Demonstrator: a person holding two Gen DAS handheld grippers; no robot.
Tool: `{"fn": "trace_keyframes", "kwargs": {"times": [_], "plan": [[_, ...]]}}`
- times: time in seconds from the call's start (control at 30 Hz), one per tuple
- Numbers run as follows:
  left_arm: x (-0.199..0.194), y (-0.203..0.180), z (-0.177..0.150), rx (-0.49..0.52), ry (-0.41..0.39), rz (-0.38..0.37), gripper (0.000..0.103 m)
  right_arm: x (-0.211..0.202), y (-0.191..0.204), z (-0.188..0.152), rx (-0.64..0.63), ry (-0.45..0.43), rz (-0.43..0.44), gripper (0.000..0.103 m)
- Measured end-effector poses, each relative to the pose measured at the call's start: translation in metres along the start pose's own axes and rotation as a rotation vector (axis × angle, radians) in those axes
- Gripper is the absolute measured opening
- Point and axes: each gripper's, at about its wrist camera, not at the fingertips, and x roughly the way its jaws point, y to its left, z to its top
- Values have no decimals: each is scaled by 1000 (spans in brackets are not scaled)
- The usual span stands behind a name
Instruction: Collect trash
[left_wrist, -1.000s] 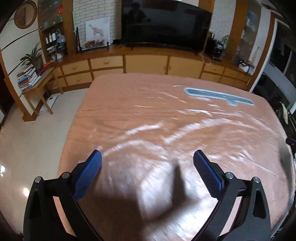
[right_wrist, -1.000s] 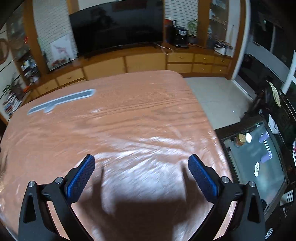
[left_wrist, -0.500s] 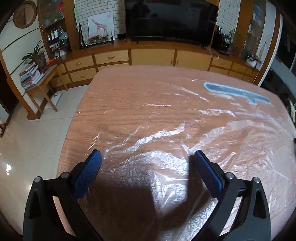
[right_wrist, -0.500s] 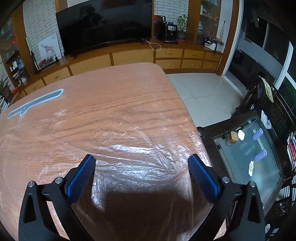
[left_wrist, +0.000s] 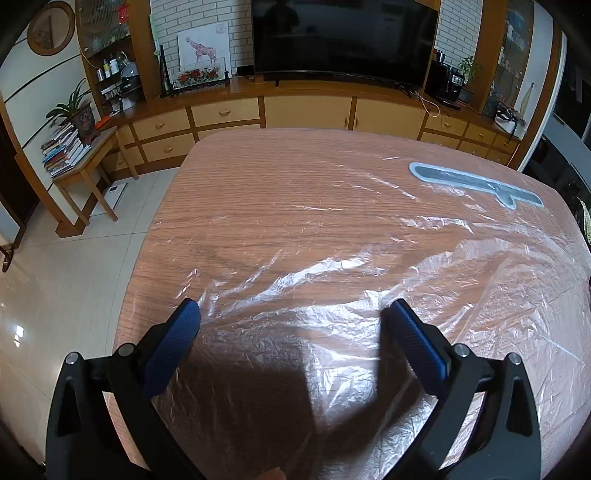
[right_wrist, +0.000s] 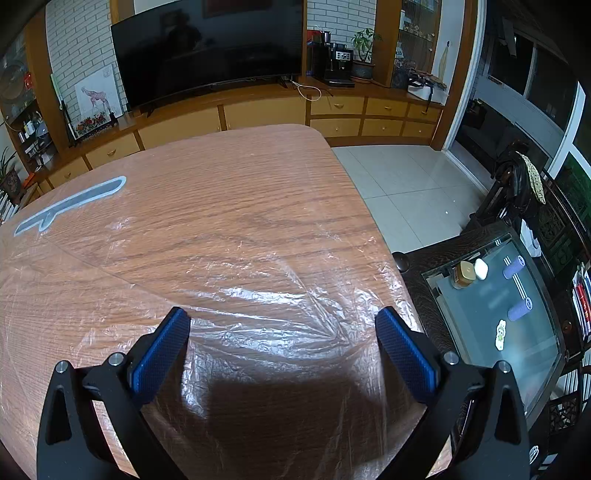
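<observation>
Both grippers hover above a round wood-grain table (left_wrist: 280, 192), jaws spread wide, nothing between them. Left gripper (left_wrist: 291, 315) sits over the near-left part of the table; right gripper (right_wrist: 282, 323) over the near-right part, close to the edge. A crinkled clear plastic sheet (left_wrist: 332, 295) lies flat across the tabletop, wrinkled and shiny under both sets of blue-padded fingers (left_wrist: 171, 347); contact with the pads cannot be told. In the right wrist view the sheet (right_wrist: 266, 295) reaches the table's right edge. A grey-blue flat strip (left_wrist: 476, 182) lies at the far side under the plastic. Black TV (left_wrist: 343, 35) on a wooden cabinet behind. Glass-topped side table (right_wrist: 517, 332) on the right with small items.
</observation>
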Motion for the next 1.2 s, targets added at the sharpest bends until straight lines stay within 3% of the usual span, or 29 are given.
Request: {"fn": "trace_keyframes", "kwargs": {"times": [1.2], "plan": [[0, 2, 1, 0, 0, 1, 102, 0, 0, 0, 0, 0, 0, 99]]}}
